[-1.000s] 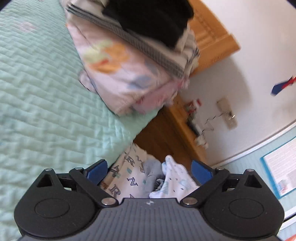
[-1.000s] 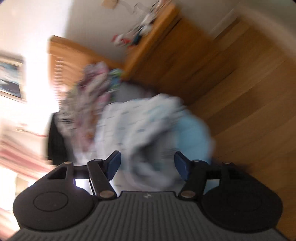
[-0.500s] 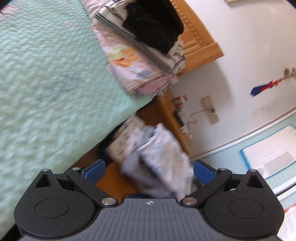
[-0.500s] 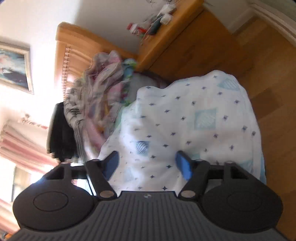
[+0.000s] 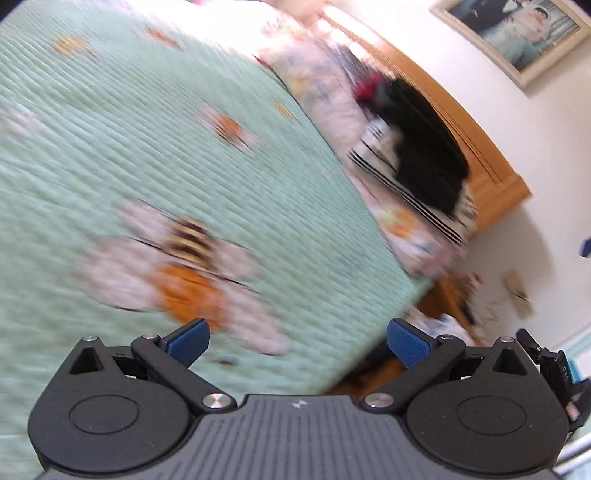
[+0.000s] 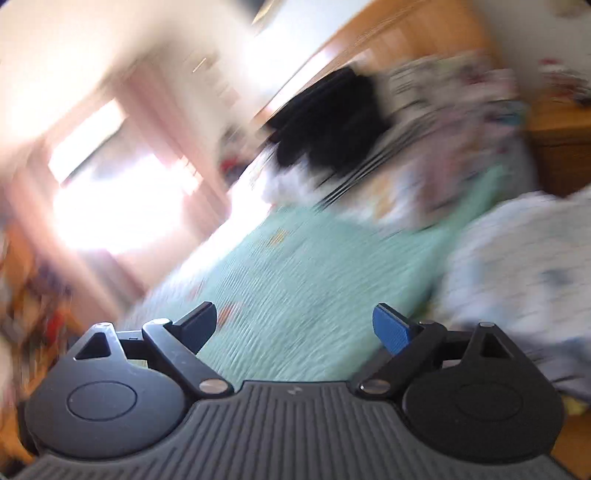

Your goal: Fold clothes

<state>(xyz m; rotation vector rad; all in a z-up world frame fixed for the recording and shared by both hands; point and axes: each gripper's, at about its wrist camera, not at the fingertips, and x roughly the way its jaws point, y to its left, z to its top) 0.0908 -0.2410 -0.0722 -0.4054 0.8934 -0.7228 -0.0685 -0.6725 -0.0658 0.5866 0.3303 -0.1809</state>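
Mint-green quilt of the bed [image 5: 184, 155] is faced by both claws, left claw [image 5: 297, 341] and right claw [image 6: 293, 325], spread wide and empty; the right's jaws have just been opening, nothing between them. A pale garment [image 6: 517, 280] is seen at the bed's edge, folded stack [image 5: 424, 166] by the headboard. It must be gripped and spread.

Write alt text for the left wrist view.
Open left gripper, nothing between its jaws, points over a mint green quilted bedspread with blurred flower prints. A pile of folded clothes topped by a black garment sits by the wooden headboard.

Qty: 1 bed [image 5: 184, 184], 1 stack of folded clothes [image 5: 417, 177] at its head-end corner, 1 framed pic [image 5: 517, 33], 1 white patterned garment [image 6: 517, 266].
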